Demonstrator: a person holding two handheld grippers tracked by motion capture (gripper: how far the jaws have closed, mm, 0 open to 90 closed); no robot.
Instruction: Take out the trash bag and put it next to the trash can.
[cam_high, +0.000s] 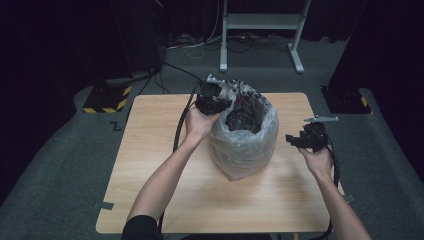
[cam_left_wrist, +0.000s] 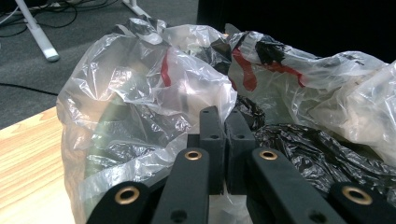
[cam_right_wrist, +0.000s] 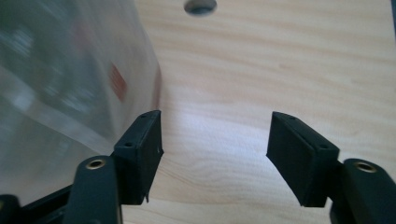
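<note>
Left claw (cam_left_wrist: 224, 135): jaws pressed together at the clear plastic bag's (cam_high: 245, 142) rim, far-left side of the bag; can't tell if any film is pinched between them. Right claw (cam_right_wrist: 215, 149): jaws spread wide, nothing held, low over bare bench (cam_high: 200, 200) just right of the bag, not touching it. Bag stands mid-bench, mouth open, crumpled black plastic (cam_left_wrist: 322, 154) inside, red print on film.

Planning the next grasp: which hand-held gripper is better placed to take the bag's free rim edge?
Probably the right hand-held gripper: its jaws stand open beside the clear plastic bag. The left hand-held gripper sits at the rim with jaws together; whether they pinch plastic is unclear.
</note>
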